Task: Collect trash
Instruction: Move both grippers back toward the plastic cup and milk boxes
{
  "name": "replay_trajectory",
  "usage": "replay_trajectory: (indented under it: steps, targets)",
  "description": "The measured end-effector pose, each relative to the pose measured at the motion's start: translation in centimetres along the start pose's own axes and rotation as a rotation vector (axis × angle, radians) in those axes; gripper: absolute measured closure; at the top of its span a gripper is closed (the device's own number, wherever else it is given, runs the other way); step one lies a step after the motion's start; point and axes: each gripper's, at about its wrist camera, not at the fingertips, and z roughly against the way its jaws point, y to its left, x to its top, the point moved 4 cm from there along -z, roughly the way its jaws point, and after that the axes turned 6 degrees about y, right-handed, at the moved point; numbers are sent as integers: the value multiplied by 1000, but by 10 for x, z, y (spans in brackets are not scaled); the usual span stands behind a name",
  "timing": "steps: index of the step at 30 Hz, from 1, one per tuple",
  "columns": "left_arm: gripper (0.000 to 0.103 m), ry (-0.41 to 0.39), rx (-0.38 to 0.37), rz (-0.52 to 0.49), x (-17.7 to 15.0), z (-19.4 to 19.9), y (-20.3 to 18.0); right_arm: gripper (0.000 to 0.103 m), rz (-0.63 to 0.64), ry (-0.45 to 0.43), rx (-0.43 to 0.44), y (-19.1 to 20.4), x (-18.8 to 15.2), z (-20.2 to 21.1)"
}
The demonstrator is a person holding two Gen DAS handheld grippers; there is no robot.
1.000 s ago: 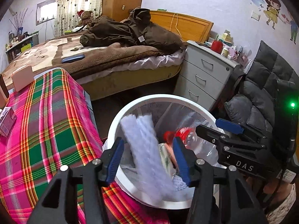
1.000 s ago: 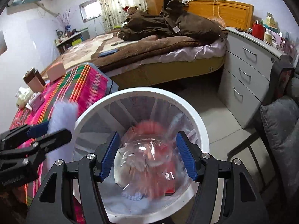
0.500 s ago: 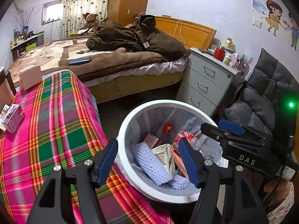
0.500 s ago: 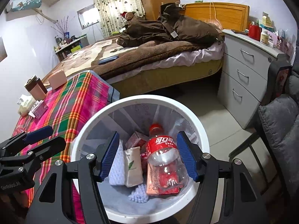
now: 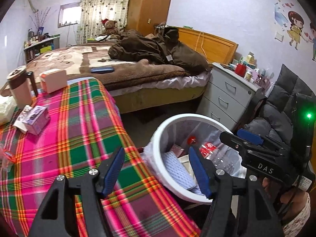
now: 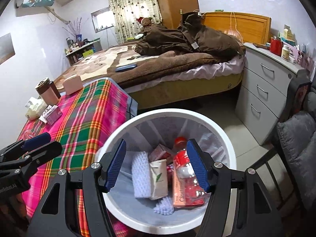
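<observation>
A white trash bin [image 6: 227, 138] with a clear liner stands on the floor beside the plaid-covered table [image 5: 69, 130]. Inside lie a clear plastic bottle with a red label [image 6: 184, 169], white foam netting [image 6: 140, 175], a small cream paper bag [image 6: 159, 179] and a red carton [image 6: 161, 152]. My right gripper [image 6: 156, 165] is open and empty right above the bin. My left gripper [image 5: 156, 171] is open and empty over the table's edge, left of the bin [image 5: 158, 138]. On the table lie a purple carton [image 5: 34, 119] and a small red wrapper [image 5: 8, 156].
At the table's far end stand a brown mug [image 5: 19, 86], a pink box [image 5: 53, 80] and a tissue pack [image 6: 34, 106]. A bed [image 5: 118, 73] with a brown coat lies behind. A grey drawer unit [image 5: 227, 96] and a dark padded chair [image 5: 280, 108] stand to the right.
The foam netting left my left gripper and the bottle left my right gripper; both now lie in the bin. Both grippers have pulled back, the left one toward the table.
</observation>
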Motion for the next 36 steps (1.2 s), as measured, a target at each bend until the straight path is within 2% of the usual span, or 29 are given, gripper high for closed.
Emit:
replay_trajectory:
  steps: [11, 13, 15, 29, 36]
  targets:
    - [34, -65, 107, 55, -9, 35, 54, 38, 61, -9, 63, 47, 2, -3]
    - [34, -79, 160, 47, -12, 41, 63, 38, 73, -7, 76, 57, 1, -5]
    - [34, -81, 176, 50, -15, 46, 72, 38, 83, -9, 86, 67, 2, -7]
    - [34, -110, 263, 185, -39, 84, 163, 38, 159, -2, 174, 143, -1, -19]
    - [33, -116, 327, 278, -55, 103, 224, 38, 211, 28, 219, 187, -4, -32]
